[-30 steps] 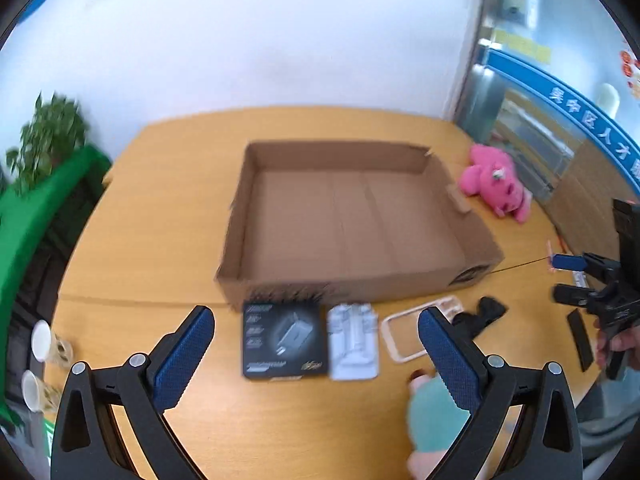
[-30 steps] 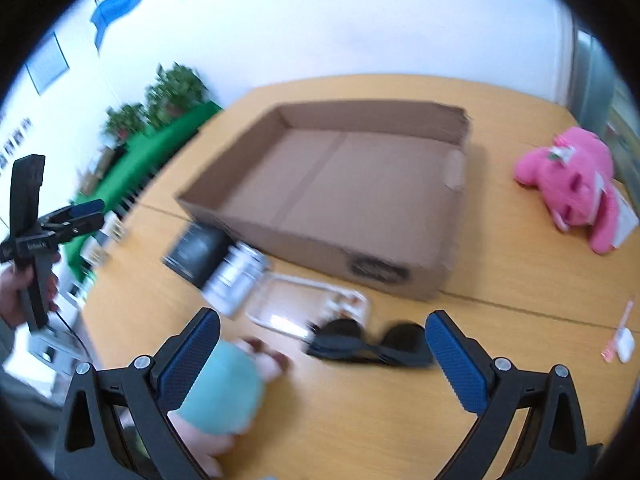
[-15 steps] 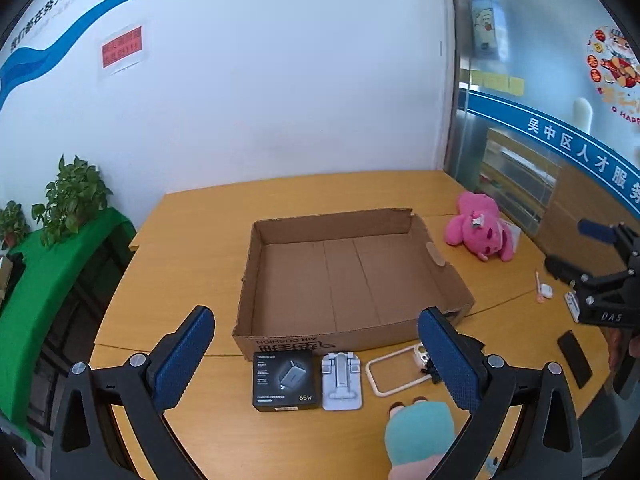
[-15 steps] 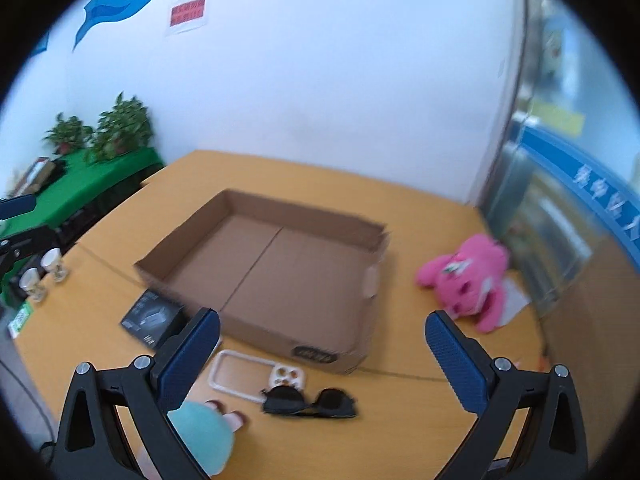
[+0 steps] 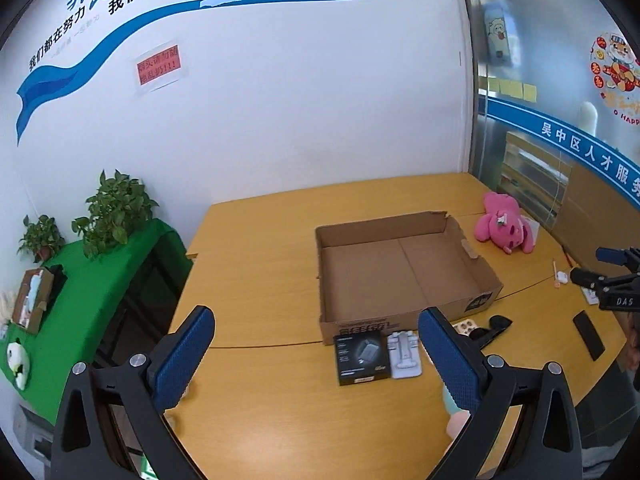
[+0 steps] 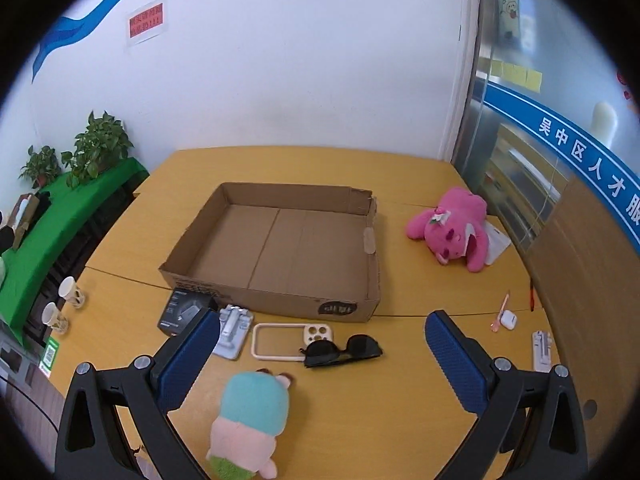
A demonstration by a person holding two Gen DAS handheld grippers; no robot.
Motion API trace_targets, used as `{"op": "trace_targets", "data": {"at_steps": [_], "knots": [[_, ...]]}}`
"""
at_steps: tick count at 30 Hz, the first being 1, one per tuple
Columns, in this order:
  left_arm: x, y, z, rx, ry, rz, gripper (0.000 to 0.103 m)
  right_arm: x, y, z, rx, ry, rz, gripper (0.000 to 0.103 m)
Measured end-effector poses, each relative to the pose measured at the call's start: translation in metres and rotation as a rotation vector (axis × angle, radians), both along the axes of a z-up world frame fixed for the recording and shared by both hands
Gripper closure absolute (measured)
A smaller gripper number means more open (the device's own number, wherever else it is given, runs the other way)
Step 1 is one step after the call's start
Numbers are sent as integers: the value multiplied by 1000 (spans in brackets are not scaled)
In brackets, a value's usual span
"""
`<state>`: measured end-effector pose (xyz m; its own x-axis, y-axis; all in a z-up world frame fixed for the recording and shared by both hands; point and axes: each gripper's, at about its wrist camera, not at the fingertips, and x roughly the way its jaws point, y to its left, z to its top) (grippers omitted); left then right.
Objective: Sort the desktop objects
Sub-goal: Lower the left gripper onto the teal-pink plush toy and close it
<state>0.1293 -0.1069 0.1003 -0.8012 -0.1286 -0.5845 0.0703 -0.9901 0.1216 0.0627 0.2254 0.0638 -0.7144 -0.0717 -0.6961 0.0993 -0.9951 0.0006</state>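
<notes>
The cardboard box is taken as the landmark on the wooden table, and nothing is seen inside it, so the sorting is judged not yet begun. The pink plush lies well to the right of the box. The teal plush lies in front of it. Just beside its front wall are lined up the black packet, the grey stand, the phone case and the sunglasses. The left gripper and right gripper are held above the table, jaws wide apart, nothing grasped.
</notes>
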Motion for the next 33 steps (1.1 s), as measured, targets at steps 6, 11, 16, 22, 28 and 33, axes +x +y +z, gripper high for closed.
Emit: {"op": "trace_targets", "data": {"at_steps": [6, 11, 16, 22, 28, 33], "knots": [[16, -4, -14, 51, -82, 29, 101, 3, 5, 3, -121, -29, 7, 90], [12, 29, -38, 99, -87, 45, 5, 10, 9, 6, -124, -13, 36, 19], [0, 72, -67, 171, -156, -32, 1, 6, 21, -13, -121, -106, 45, 19], [-21, 123, -122, 264, -314, -127, 1, 9, 56, -54, -203, -241, 4, 19], [-44, 174, -213, 369, -566, -181, 2, 20, 105, -83, -285, -351, -63, 19], [-58, 205, -290, 343, -726, -154, 19, 34, 151, -99, -295, -408, -132, 19]]}}
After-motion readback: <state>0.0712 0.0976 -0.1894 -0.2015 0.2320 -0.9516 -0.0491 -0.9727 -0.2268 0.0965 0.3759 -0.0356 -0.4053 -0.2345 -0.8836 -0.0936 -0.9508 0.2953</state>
